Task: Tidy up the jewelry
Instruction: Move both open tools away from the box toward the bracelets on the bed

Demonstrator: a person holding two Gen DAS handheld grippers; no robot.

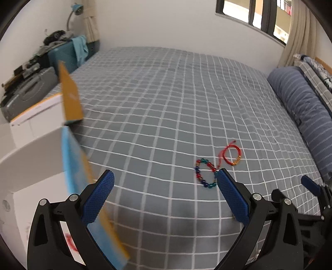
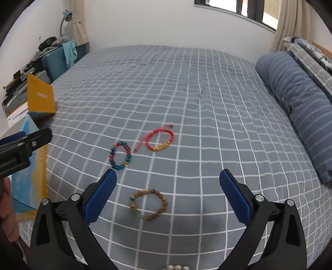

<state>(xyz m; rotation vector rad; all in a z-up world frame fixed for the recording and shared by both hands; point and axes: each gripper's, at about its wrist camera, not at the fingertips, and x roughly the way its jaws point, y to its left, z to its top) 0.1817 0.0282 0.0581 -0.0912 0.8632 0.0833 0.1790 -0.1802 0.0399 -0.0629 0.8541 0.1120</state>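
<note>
While both grippers, left (image 1: 165, 179) and right (image 2: 167, 179), hover spread wide and empty, the brown wooden-bead bracelet (image 2: 148, 204) lies between the right fingers on the grey checked bedsheet (image 2: 186, 93).

A home bedroom is shown. A bed (image 2: 186, 83) with a grey checked sheet is seen, with a striped blue pillow (image 2: 294, 103) at its right edge. A curtained window (image 1: 259, 16) is set in the wall behind the bed.

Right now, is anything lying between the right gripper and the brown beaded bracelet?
Nothing visible. The brown beaded bracelet lies flat on the checked bedsheet, framed between the open right gripper fingers, with only bare sheet between.
</note>
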